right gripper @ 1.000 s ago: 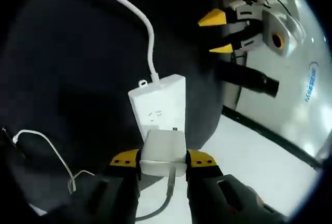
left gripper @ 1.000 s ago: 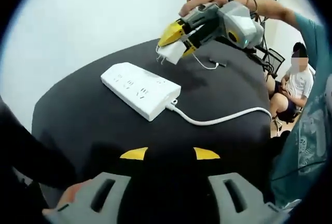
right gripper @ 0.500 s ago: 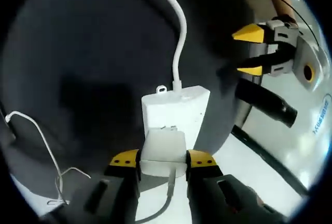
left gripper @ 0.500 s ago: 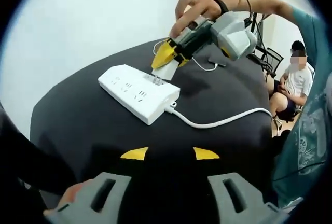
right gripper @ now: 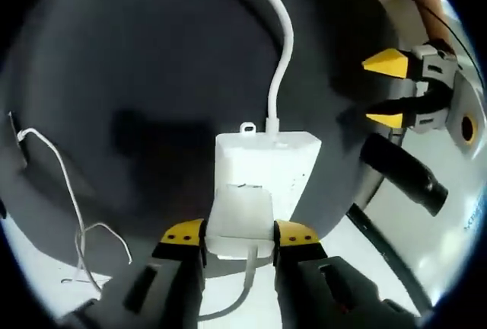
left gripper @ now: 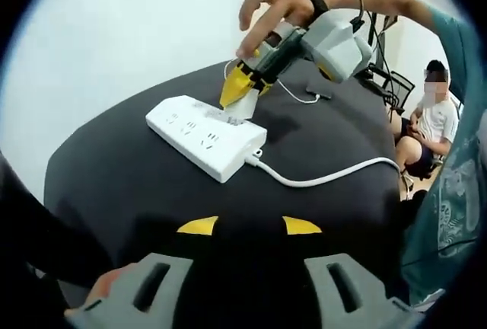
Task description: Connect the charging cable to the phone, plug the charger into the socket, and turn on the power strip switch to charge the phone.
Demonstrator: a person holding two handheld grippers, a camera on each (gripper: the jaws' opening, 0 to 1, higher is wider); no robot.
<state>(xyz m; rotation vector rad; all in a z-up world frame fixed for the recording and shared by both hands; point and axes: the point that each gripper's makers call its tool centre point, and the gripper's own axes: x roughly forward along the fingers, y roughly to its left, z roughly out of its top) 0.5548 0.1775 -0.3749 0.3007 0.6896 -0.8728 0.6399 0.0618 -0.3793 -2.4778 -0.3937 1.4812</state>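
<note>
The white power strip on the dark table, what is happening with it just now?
A person is plugging a white charger into the power strip. The right tongs are shut on the charger and press it down onto the strip's sockets on the dark table. The left tongs hover open, apart from the strip. A thin charging cable lies loose on the table.

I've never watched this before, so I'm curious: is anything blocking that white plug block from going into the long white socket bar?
Nothing visible does. The right claw holds the white square charger directly over the long white plastic power strip on the black table, at its cord end. Nothing lies between them, and the left claw waits apart, open.
</note>
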